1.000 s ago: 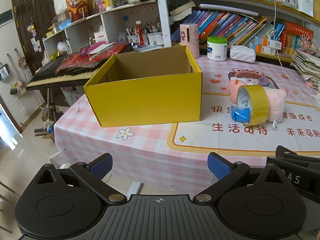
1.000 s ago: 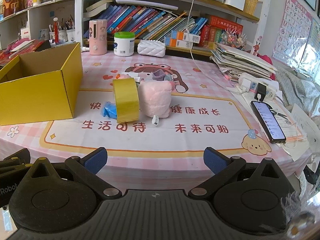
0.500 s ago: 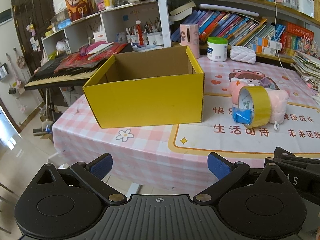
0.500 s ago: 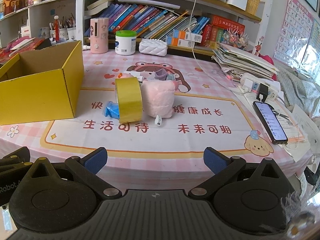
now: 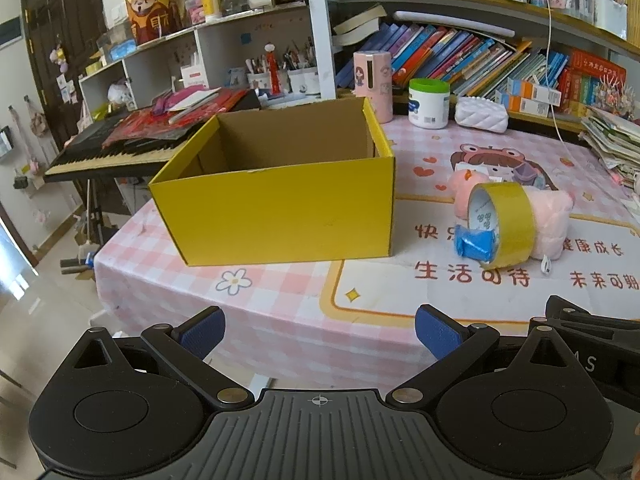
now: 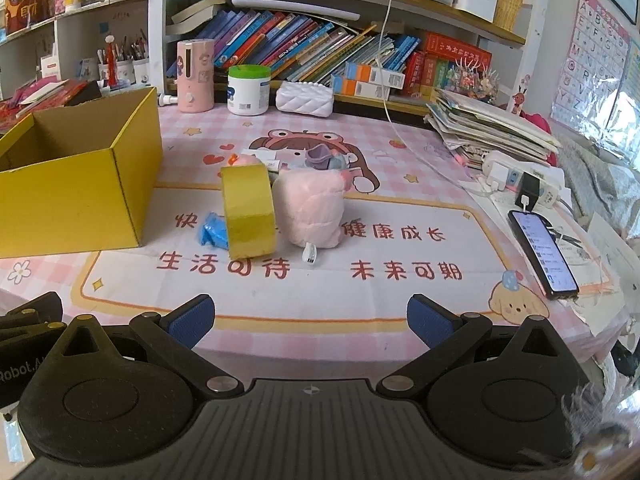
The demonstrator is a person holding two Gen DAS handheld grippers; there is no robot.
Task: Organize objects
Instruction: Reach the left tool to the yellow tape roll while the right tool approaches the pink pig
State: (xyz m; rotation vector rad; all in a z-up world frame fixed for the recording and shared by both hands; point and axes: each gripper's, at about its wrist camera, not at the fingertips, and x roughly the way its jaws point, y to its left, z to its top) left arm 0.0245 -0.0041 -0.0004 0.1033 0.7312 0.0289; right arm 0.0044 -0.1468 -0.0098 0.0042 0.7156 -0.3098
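Note:
An open, empty yellow cardboard box (image 5: pixel 280 208) (image 6: pixel 76 196) stands on the left part of the pink tablecloth. Right of it a roll of yellow tape (image 5: pixel 504 224) (image 6: pixel 248 212) stands on edge, with a small blue packet (image 5: pixel 474 242) (image 6: pixel 212 234) at its left side and a pink plush toy (image 5: pixel 550 220) (image 6: pixel 312 212) against its right. My left gripper (image 5: pixel 318 330) is open and holds nothing, hovering before the table's front edge, facing the box. My right gripper (image 6: pixel 310 318) is likewise open, over the front edge facing the tape and plush.
At the table's back stand a pink dispenser (image 6: pixel 195 76), a white green-lidded jar (image 6: pixel 249 90) and a white pouch (image 6: pixel 306 98). A phone (image 6: pixel 542 252), power strip (image 6: pixel 520 180) and paper stack (image 6: pixel 488 128) lie right. A keyboard (image 5: pixel 108 152) stands left of the table.
Both grippers have eased slightly toward the table; the box, tape and plush appear a little nearer. Nothing was grasped and the jaws stayed open.

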